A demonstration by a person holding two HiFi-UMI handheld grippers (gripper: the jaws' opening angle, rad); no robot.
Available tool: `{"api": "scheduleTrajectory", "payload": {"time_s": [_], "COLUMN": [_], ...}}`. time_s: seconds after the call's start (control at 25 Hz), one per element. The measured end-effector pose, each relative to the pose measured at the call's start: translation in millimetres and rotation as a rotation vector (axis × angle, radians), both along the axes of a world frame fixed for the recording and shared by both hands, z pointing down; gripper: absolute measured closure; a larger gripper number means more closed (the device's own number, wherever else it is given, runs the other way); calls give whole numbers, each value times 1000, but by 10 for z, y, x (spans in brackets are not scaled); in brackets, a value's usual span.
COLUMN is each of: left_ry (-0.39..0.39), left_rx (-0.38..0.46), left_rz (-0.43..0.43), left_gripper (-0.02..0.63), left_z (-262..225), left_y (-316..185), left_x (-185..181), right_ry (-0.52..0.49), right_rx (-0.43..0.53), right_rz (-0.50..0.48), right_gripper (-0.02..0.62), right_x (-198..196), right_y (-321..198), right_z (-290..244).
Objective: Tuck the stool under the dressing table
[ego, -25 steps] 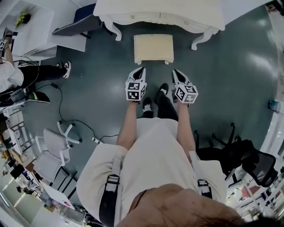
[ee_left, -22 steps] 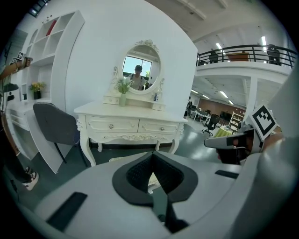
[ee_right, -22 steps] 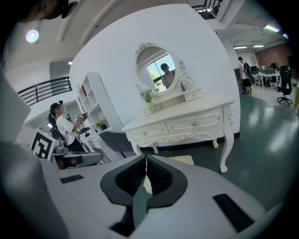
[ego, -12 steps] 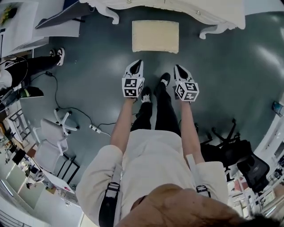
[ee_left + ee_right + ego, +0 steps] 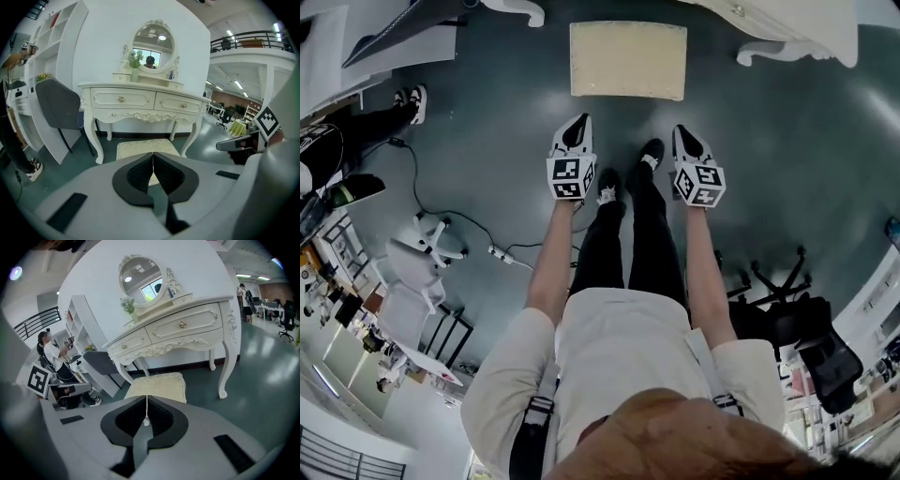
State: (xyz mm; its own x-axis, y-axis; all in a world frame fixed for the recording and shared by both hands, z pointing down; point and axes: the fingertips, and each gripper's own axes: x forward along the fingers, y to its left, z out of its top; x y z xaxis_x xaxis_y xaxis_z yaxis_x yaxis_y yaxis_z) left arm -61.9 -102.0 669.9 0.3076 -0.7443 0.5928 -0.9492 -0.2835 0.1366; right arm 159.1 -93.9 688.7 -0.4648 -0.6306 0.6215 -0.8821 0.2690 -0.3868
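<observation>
Your left gripper [image 5: 577,125] has its jaws pressed together with nothing between them, and your right gripper [image 5: 684,134] is clenched the same way, empty. You hold both side by side above the dark floor [image 5: 787,169], apart from each other, pointing ahead at the cream stool [image 5: 628,60]. The stool stands just beyond the gripper tips, untouched, in front of the white dressing table [image 5: 140,101] and in line with the gap between its front legs, its seat in the open.
</observation>
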Motion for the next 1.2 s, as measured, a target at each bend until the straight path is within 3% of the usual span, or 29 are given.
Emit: {"api": "scheduleTrajectory", "payload": {"time_s": [0.2, 0.44, 0.64, 0.76, 0.92, 1.2], "left_ry": [35, 5, 35, 55, 61, 57], "left_rx": [-6, -24, -41, -37, -26, -30], "left_rz": [-3, 42, 13, -4, -6, 6], "left_gripper": [591, 591, 591, 591, 591, 591], "left_z": [360, 913, 1553, 1826, 2044, 2302], "left_y": [-174, -201, -228, -214, -217, -193], "left_x": [184, 185, 68, 42, 63, -20], "right_ry": [26, 43, 60, 18, -27, 60], "right_rx": [-8, -1, -23, -28, -32, -23], "right_rz": [-37, -3, 2, 32, 88, 60], "right_gripper": [551, 551, 551, 551, 551, 551], "right_x": [17, -87, -222, -271, -269, -366], "right_y": [-260, -356, -317, -257, -252, -289], "right_z": [346, 705, 1232, 1444, 1624, 1993]}}
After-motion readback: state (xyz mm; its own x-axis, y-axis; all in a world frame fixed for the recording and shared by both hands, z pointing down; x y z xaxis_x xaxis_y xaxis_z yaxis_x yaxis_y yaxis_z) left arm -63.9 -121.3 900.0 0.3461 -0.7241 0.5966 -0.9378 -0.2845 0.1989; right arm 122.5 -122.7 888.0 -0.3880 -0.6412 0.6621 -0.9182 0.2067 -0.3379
